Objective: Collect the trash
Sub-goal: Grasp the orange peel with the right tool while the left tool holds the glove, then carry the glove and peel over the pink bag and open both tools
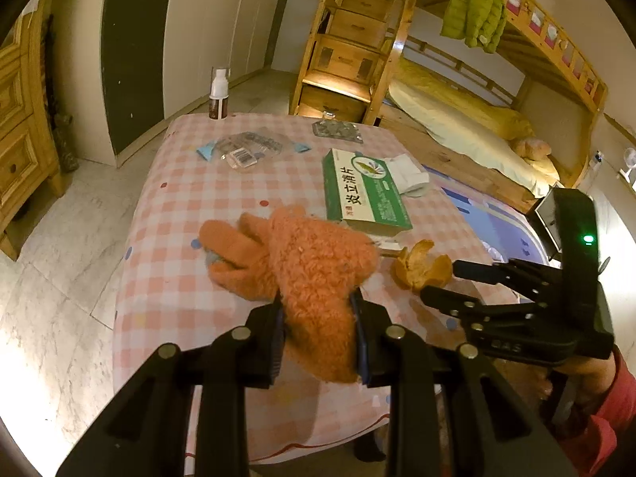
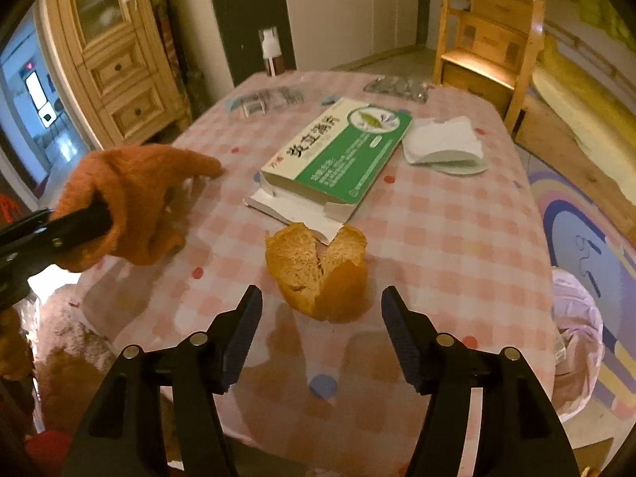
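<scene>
A fuzzy orange glove [image 1: 302, 274] hangs over the pink checked tablecloth [image 1: 171, 214], its cuff pinched between the pads of my left gripper [image 1: 318, 342], which is shut on it; the glove's fingers trail on the cloth. The right wrist view shows the same glove [image 2: 131, 198] at the left, held up by the left gripper. An orange peel [image 2: 318, 274] lies on the cloth just ahead of my right gripper [image 2: 322, 334], whose jaws stand open on either side of it without touching. In the left wrist view the peel [image 1: 421, 268] lies beside the right gripper [image 1: 441, 282].
A green and white medicine box [image 2: 338, 155] lies flat mid-table with a white tissue [image 2: 445, 143] to its right. Clear plastic wrappers [image 1: 246, 149] and a blister pack [image 1: 338, 131] lie farther back, a spray bottle [image 1: 218, 95] at the far edge. A pink-lined bin [image 2: 576, 338] stands at the right.
</scene>
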